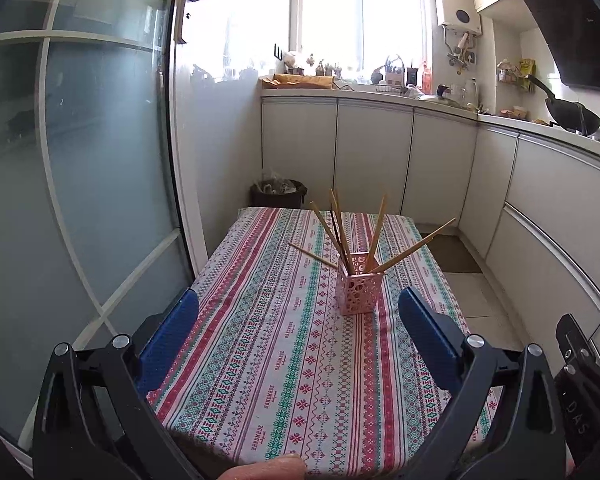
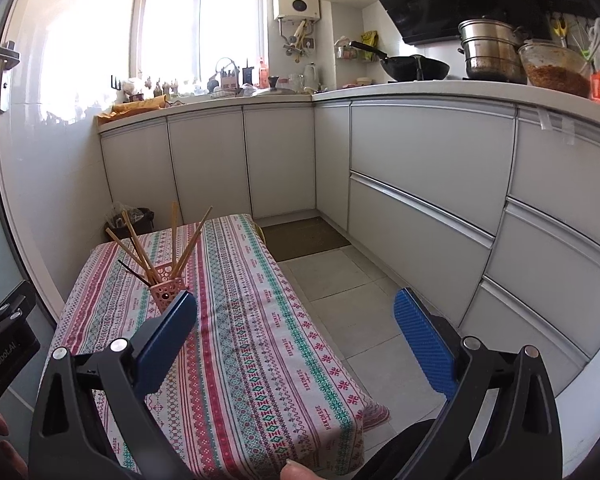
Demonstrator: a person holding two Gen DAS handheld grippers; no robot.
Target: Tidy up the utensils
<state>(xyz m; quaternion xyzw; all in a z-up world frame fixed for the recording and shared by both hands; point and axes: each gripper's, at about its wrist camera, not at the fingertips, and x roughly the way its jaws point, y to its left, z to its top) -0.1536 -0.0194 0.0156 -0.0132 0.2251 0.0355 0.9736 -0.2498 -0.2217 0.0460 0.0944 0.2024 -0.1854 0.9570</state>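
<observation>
Your left tool [image 1: 299, 312] is spread wide with nothing in it, hovering over the near half of the counter [image 1: 260, 360]. Your right tool [image 2: 296, 312] is released too, also empty, hanging over the counter's right edge with bare floor [image 2: 340, 300] under its right finger. The pink holder [image 1: 355, 290] stands upright mid-counter, well ahead of both tools, and the chopsticks [image 1: 342, 232] are all in it, fanned out in every direction.
</observation>
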